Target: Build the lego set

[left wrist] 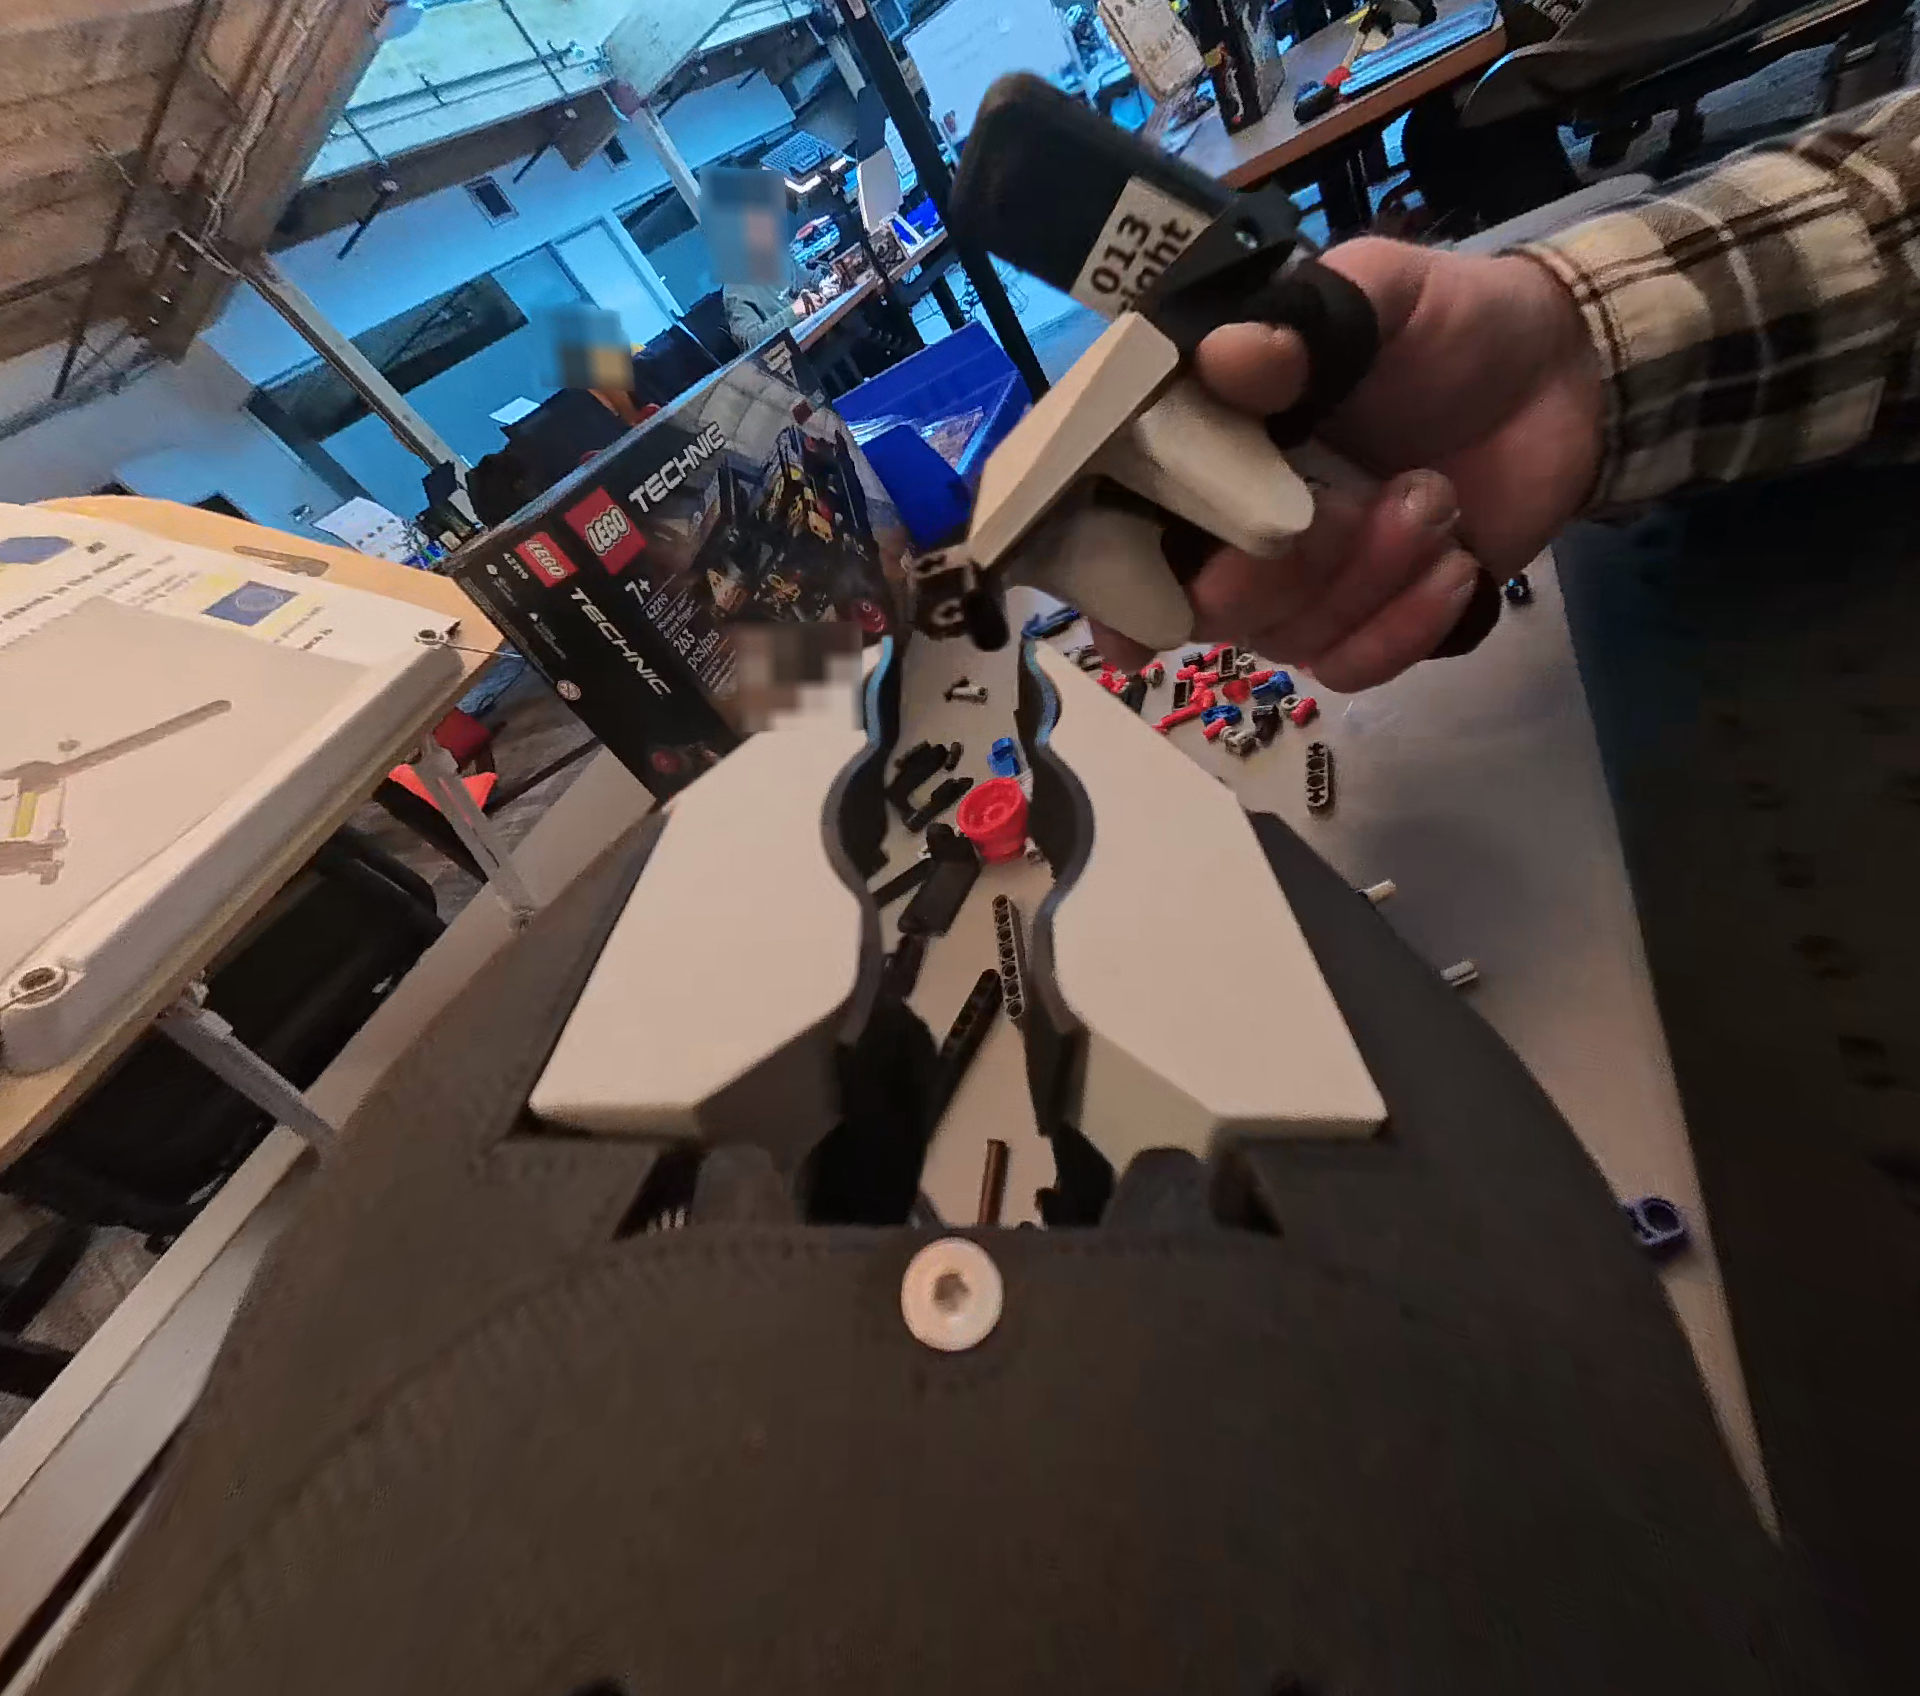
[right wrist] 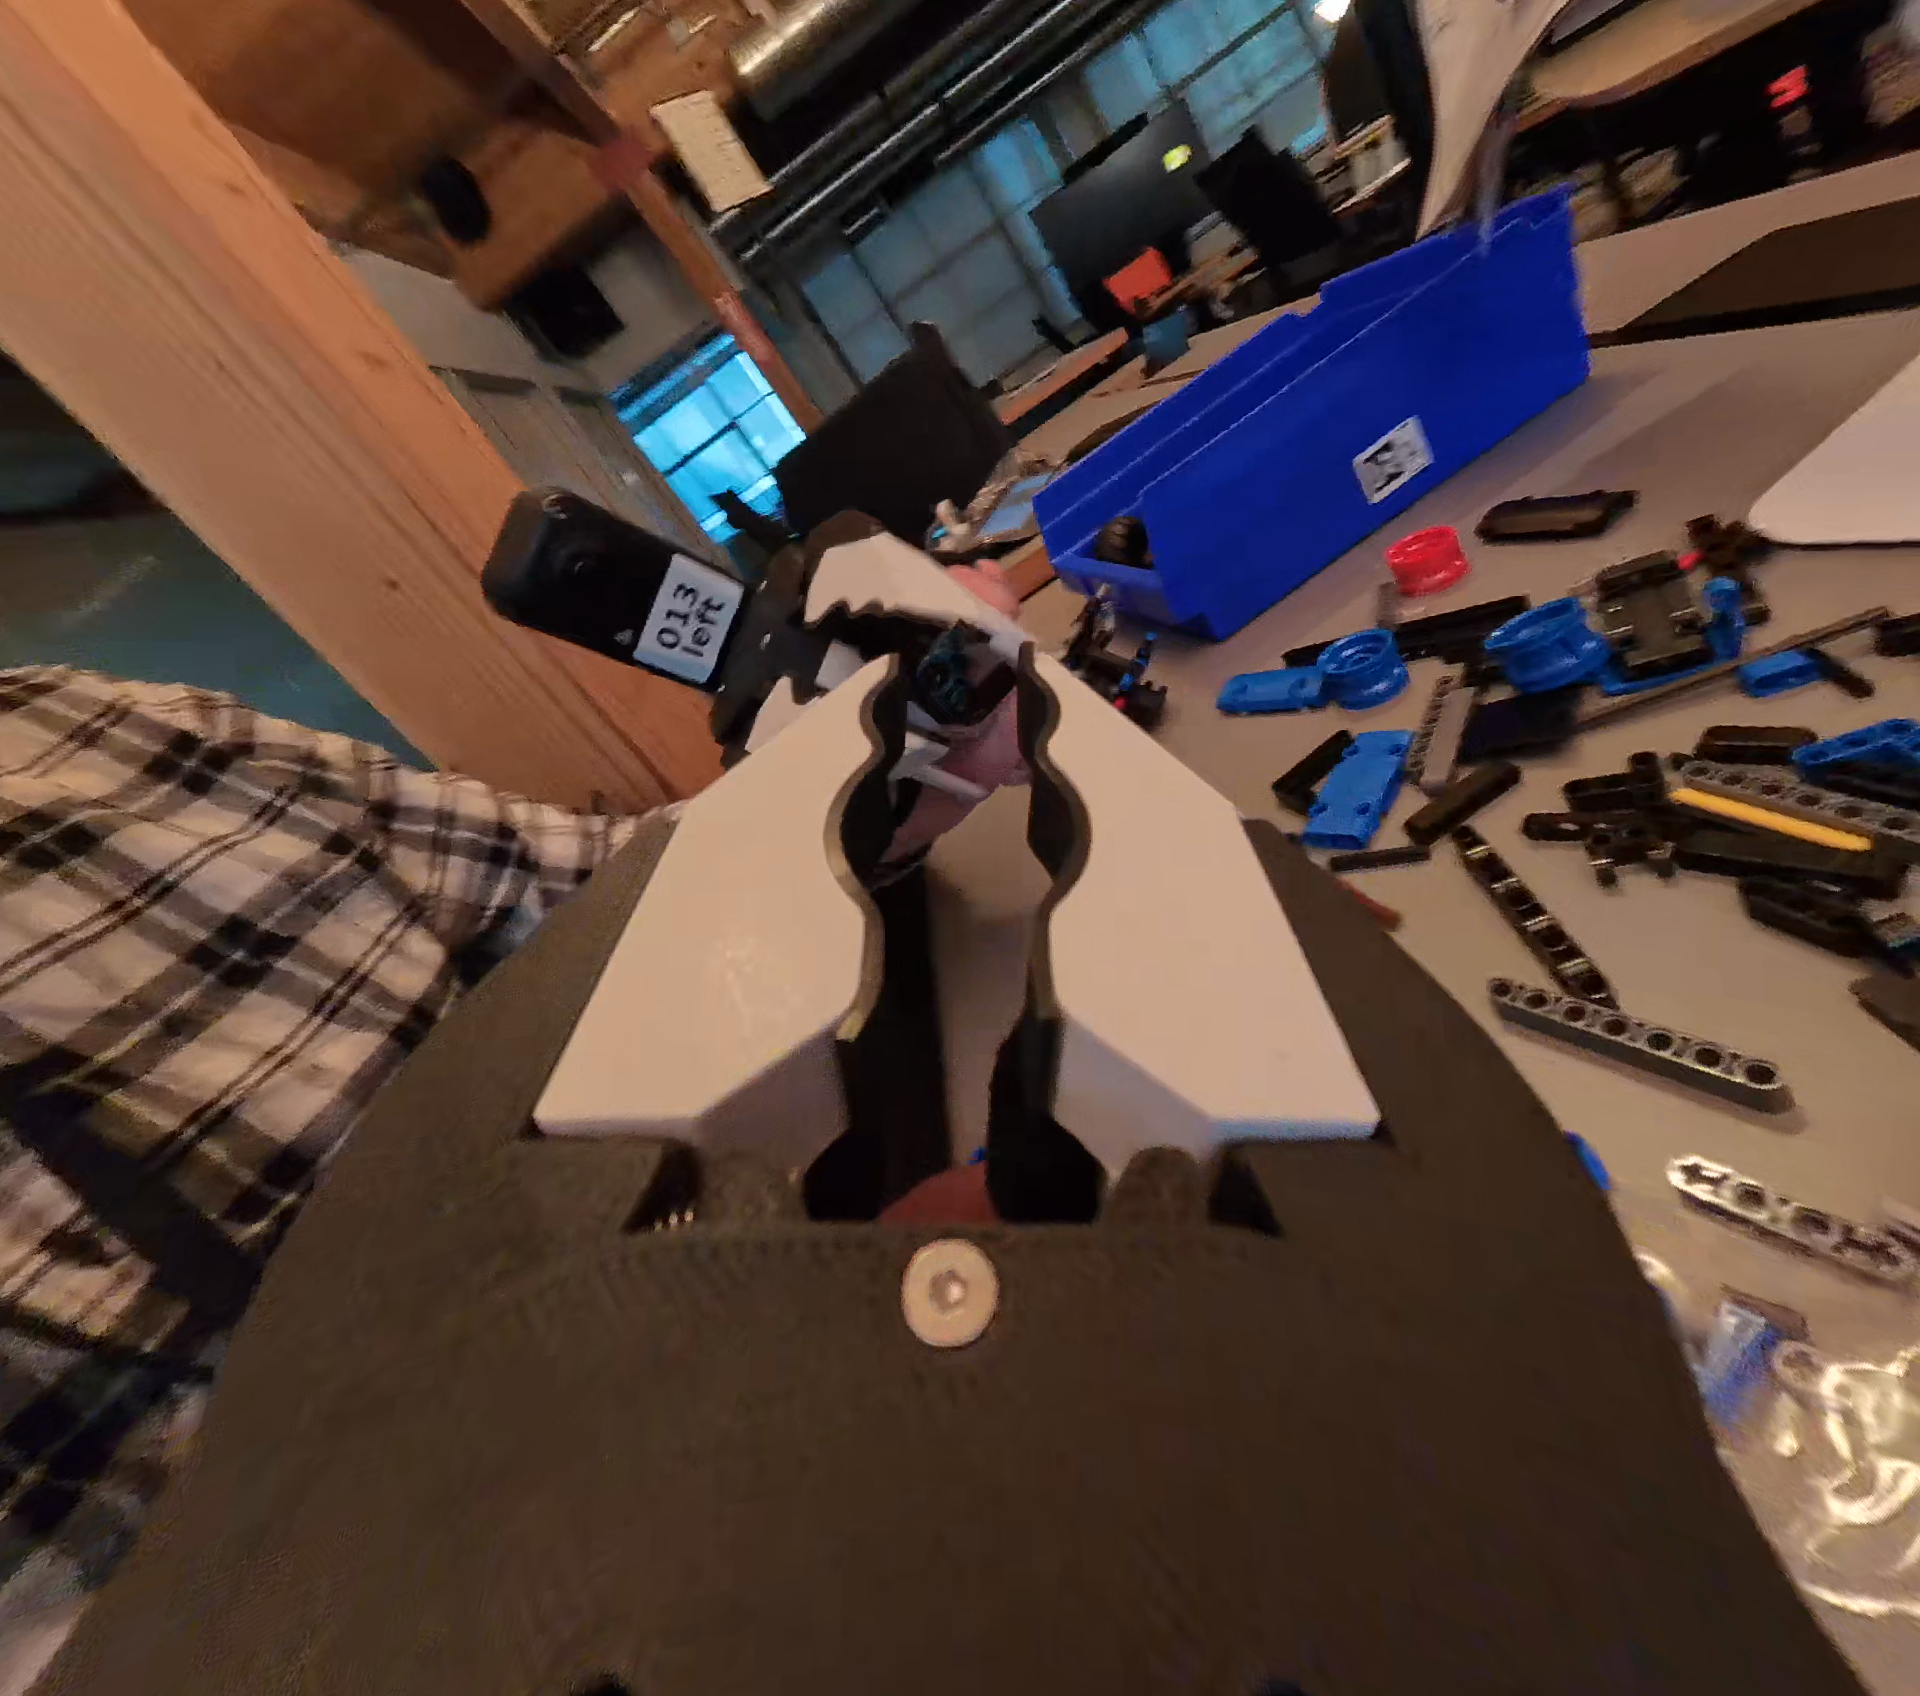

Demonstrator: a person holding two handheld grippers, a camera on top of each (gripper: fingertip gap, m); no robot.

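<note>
Above the grey bench [right wrist: 1714, 399], both grippers hang in the air, tips nearly meeting; the right gripper [left wrist: 951, 602] comes in at one o'clock in the left wrist view, pinching a small black lego piece [left wrist: 945, 597] at its fingertips; the left gripper [left wrist: 951, 664] points straight at that piece, and its jaws stand a little apart near the tips with bench showing through the gap; in the right wrist view a dark piece with blue on it [right wrist: 951, 680] sits just past the tips, but which gripper grasps it I cannot tell for sure; a mid-air join looks to be the step in hand, one small part being mated to another; the build looks early, since loose parts lie all over; a red wheel hub [left wrist: 992, 815] and black beams [left wrist: 982, 1012] lie under the left gripper, and blue and black parts [right wrist: 1558, 711] spread from two to four o'clock in the right wrist view; the next move calls for fine lining-up, then a short straight push without twisting the pinch loose.

Room is tight at eleven o'clock, where the lego box [left wrist: 665, 607] stands; a blue bin [right wrist: 1330, 441] blocks one o'clock on the right; the bench edge runs close at three o'clock in the left wrist view, so a dropped piece could roll off.
</note>
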